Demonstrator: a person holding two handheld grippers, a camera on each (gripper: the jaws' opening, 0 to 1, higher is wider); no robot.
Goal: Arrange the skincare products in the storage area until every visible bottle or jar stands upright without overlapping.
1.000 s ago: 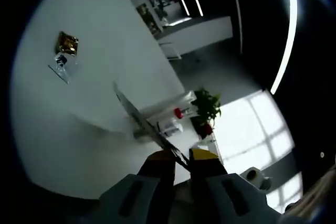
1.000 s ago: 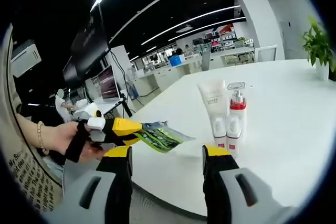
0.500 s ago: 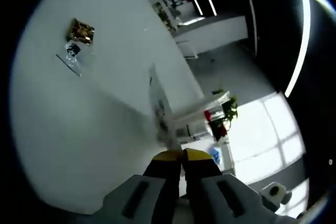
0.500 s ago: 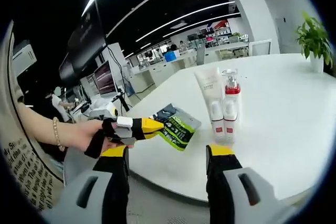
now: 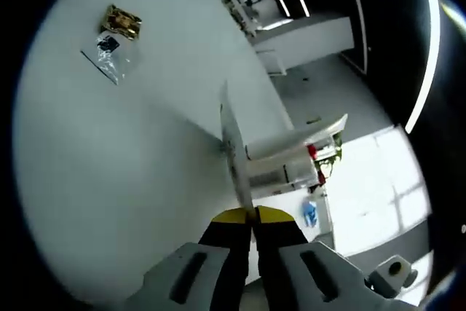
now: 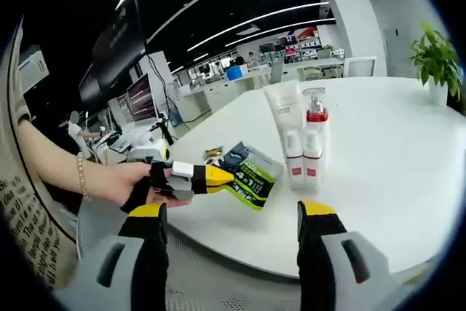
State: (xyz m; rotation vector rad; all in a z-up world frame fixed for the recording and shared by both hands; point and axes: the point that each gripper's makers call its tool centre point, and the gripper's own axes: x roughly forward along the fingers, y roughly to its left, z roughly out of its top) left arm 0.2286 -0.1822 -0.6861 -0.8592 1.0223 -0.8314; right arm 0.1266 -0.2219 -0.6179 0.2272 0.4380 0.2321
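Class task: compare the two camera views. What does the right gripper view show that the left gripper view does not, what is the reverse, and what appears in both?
Right gripper view alone: the green face of the sachet, a person's hand holding the left gripper, the potted plant, and the right gripper with jaws apart.

Left gripper view alone: a gold packet and a clear bag lying far across the table.

Both: the white table, the sachet pinched in the left gripper's jaws (edge-on in the left gripper view), and the white tube beside the red-collared pump bottle.
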